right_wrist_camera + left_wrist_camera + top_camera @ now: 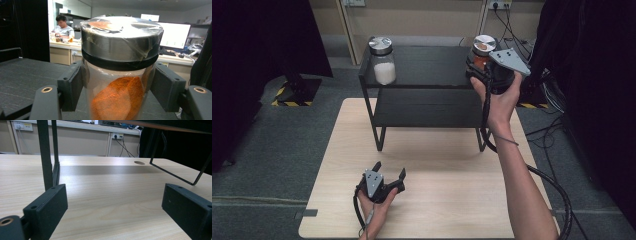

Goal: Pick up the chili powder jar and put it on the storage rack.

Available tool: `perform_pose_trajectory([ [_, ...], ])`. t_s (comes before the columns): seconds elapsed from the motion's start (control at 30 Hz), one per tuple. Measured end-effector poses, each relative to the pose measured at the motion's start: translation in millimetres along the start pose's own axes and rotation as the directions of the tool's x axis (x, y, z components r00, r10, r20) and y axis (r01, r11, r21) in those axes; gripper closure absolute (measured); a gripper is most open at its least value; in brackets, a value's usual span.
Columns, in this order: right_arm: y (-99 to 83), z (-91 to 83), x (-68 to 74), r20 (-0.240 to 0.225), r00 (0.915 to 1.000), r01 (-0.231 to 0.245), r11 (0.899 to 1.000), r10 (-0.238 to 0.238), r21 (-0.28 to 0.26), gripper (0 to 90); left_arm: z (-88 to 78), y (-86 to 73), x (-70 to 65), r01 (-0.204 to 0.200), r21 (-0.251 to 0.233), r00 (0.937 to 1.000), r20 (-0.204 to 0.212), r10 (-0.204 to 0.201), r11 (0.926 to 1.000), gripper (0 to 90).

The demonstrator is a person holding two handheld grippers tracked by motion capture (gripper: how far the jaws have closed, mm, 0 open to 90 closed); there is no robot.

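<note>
High view: my right gripper [484,70], upper right, grips the orange jar [482,53] on the shelf's [427,62] top tier; grasp done, moving it remains, I judge. Left gripper view: my left gripper [113,205] spread, nothing between, low over the table [112,195]. Right gripper view: jar [120,82] centre frame, clear glass, orange powder, steel lid film-wrapped.

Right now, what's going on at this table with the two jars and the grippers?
A person is working with a handheld gripper in each hand. The right gripper is shut on the jar of orange powder, at the right end of the black shelf's top level. The jar of white powder stands untouched at the left end. The left gripper rests low over the wooden table in front of the shelf, jaws open and holding nothing.
</note>
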State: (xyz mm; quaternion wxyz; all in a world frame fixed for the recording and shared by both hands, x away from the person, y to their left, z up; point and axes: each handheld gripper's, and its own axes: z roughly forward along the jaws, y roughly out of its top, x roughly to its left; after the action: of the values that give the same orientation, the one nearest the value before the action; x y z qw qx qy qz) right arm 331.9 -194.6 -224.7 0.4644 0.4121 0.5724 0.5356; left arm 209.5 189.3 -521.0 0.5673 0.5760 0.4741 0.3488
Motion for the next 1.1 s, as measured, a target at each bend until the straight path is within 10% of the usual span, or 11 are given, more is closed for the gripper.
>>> perform_pose_trajectory([
  [1.1, 4.8, 16.4, -13.9, -0.032, 0.9975, -0.062, 0.997, 0.064, 0.056, 29.6, -0.1, 0.1, -0.4, -0.007, 0.001, 1.0000, 0.000, 0.007, 1.0000, 5.7],
])
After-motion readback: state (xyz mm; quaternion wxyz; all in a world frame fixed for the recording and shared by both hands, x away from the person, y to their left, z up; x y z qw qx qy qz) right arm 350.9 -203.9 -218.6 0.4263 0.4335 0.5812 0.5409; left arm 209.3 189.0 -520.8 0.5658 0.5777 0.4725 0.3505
